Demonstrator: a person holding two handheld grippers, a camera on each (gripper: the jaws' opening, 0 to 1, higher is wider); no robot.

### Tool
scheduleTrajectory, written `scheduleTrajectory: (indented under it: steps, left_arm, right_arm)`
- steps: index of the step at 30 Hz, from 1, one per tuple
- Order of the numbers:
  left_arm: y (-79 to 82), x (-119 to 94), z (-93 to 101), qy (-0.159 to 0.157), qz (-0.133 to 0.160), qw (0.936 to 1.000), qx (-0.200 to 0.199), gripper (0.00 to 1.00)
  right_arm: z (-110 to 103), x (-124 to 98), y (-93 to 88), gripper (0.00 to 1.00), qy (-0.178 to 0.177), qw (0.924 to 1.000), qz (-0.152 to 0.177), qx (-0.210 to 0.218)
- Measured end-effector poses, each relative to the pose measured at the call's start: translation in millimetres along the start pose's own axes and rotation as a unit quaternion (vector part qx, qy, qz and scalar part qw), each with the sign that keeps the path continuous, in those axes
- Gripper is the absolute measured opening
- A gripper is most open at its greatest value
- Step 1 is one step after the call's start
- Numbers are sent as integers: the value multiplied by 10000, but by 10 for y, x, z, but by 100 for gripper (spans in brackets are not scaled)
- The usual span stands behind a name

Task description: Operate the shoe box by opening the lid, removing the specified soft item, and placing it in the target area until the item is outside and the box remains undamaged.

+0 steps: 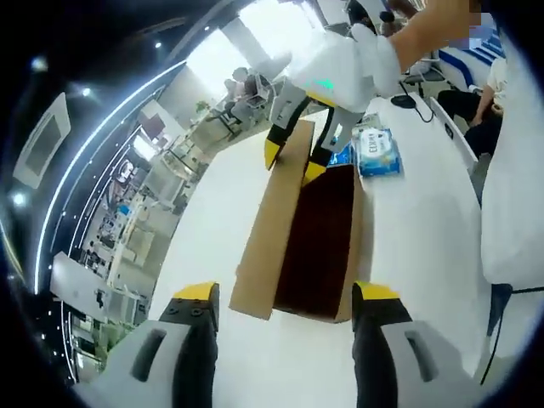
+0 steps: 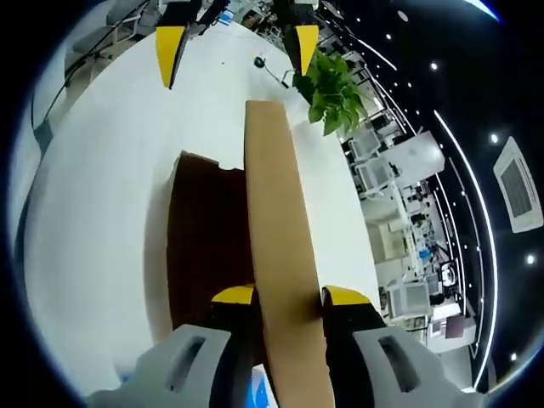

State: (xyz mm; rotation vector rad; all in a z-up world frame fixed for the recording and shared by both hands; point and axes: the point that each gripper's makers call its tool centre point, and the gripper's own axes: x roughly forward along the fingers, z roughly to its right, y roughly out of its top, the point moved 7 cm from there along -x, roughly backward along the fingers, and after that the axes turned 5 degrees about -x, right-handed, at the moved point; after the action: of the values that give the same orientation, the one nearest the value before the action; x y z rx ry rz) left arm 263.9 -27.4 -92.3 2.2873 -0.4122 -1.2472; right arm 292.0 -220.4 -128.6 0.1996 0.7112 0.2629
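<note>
The shoe box (image 1: 319,246) sits on the white surface (image 1: 416,255), its lid (image 2: 276,255) is pinched by the right claw (image 2: 287,296) while the left claw (image 1: 285,297) is held wide, and the cardboard could be bent if pulled hard.

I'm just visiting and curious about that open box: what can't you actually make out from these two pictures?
- Inside of the shoe box: dark in the left gripper view and in shadow in the right gripper view; no soft item can be made out.
- Blue packet: print too small, left gripper view.
- Right gripper on the lid: the lid's near end is cut off by the picture's edge.
</note>
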Motion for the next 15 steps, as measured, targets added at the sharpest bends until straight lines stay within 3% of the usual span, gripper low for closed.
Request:
scheduleTrajectory:
  steps: [11,15]
  left_arm:
    - [174,379,-132,-51,90,9994,328,56]
    - [154,513,-206,-18,-47,9996,262,56]
  right_arm:
    - [87,9,-13,28,-25,9998,170,139]
    - [102,16,-18,28,-51,9996,200,200]
